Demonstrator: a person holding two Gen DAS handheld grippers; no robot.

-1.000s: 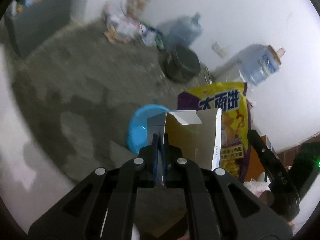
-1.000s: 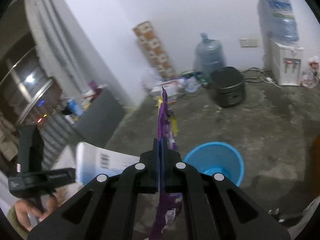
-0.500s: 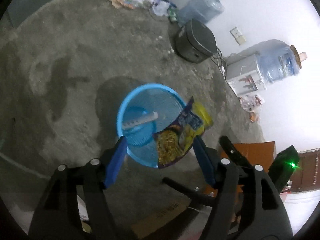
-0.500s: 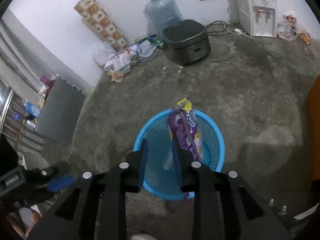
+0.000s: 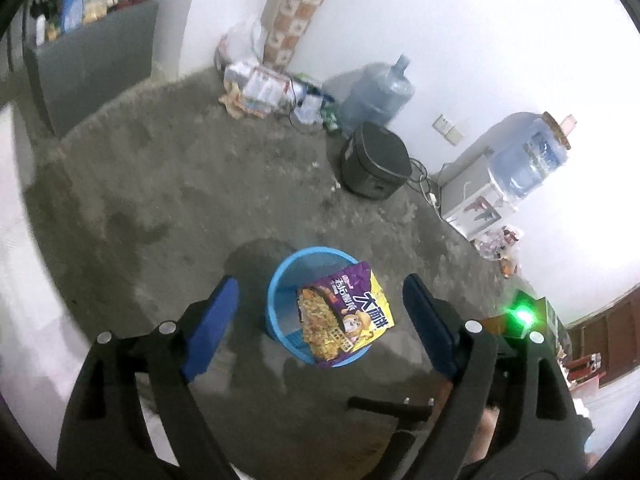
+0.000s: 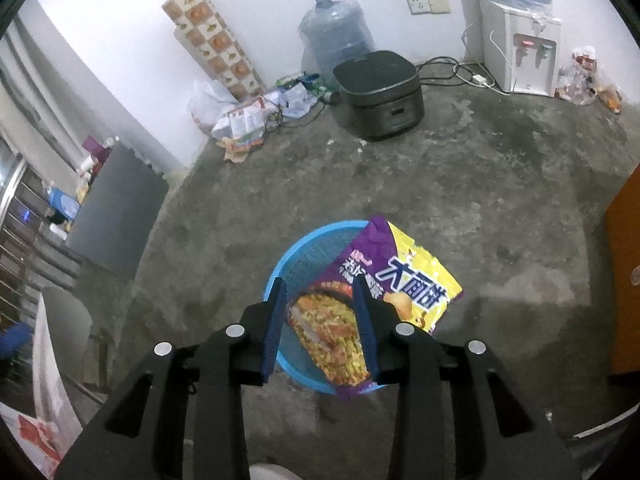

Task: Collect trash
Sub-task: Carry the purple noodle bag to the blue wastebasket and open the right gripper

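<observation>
1. Snack bag [image 6: 394, 292], purple and yellow, lies tilted across the right side of the blue basket [image 6: 308, 252]. One end is inside; the yellow end overhangs the near-right rim.
2. Left wrist view agrees: the bag [image 5: 346, 316] props on the basket [image 5: 280, 292] rim and is not fully down in the mesh.
3. Right gripper [image 6: 320, 320] hangs directly over the basket. Its jaws are part-way apart and opening. The bag shows between them, but lower down, with neither pad pressing on it; it looks released, not held.
4. Left gripper [image 5: 320, 316] is wide, jaws opening, nothing in them. It frames the basket from above and further back.
5. Likely reason for both claws over the basket: drop position, so whatever is let go falls inside.
6. Risk, as a judgement: the overhang could let the bag tip out onto the concrete floor [image 6: 500, 184].
7. More litter [image 6: 248, 120] sits at the far wall, left of the dark cooker [image 6: 380, 92]; probably the next pickup.
</observation>
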